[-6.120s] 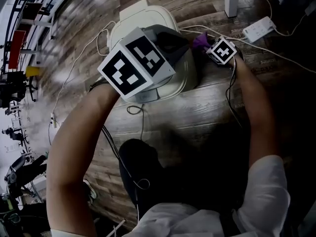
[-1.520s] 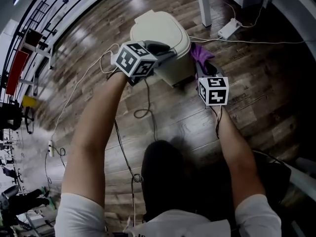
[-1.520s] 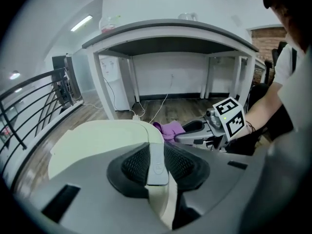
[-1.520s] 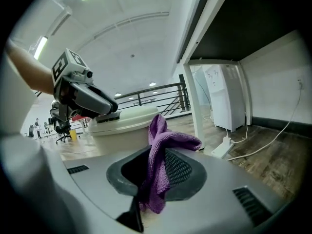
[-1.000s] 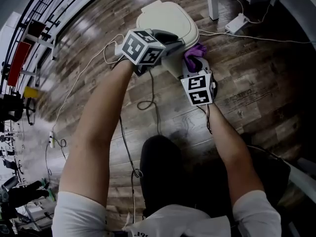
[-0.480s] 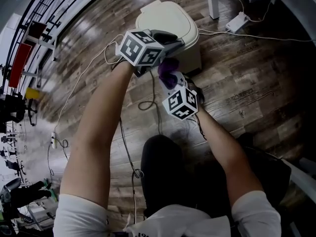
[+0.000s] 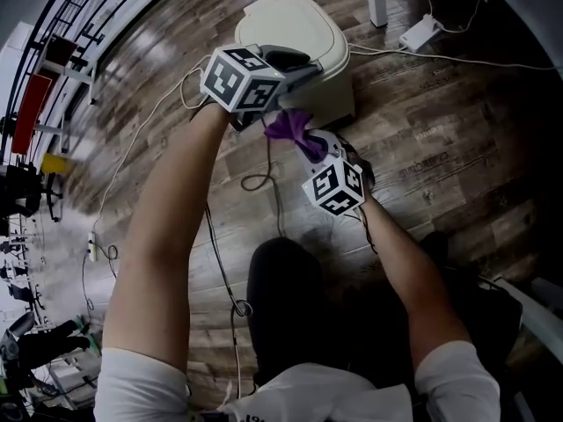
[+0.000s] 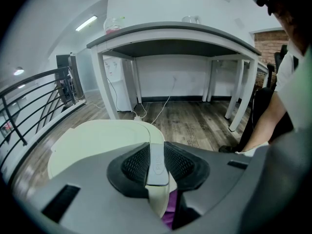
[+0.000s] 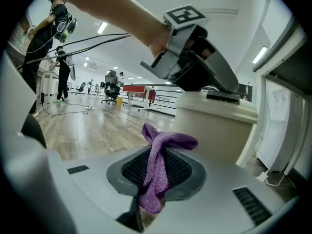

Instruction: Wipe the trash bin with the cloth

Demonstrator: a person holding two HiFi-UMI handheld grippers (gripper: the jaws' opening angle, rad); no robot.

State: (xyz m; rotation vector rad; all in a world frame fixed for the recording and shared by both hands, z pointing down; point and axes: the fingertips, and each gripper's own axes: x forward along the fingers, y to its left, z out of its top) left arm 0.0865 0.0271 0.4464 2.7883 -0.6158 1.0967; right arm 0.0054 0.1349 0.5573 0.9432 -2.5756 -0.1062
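The left tongs are clamping, partway closed, on the front lip of the lid of the trash bin, steadying the cream bin on the wooden floor. The right tongs are pinching a purple cloth, whose free end is bunching above the pads. The bin's side wall is standing just ahead and to the right of these tongs, and the cloth is not visibly touching it. The wiping step seems to be in hand, with the cloth poised beside the wall below the left tongs. The next move is calling for pressing the cloth flat against the wall and sweeping across it while the left tongs are bracing the bin against sliding.
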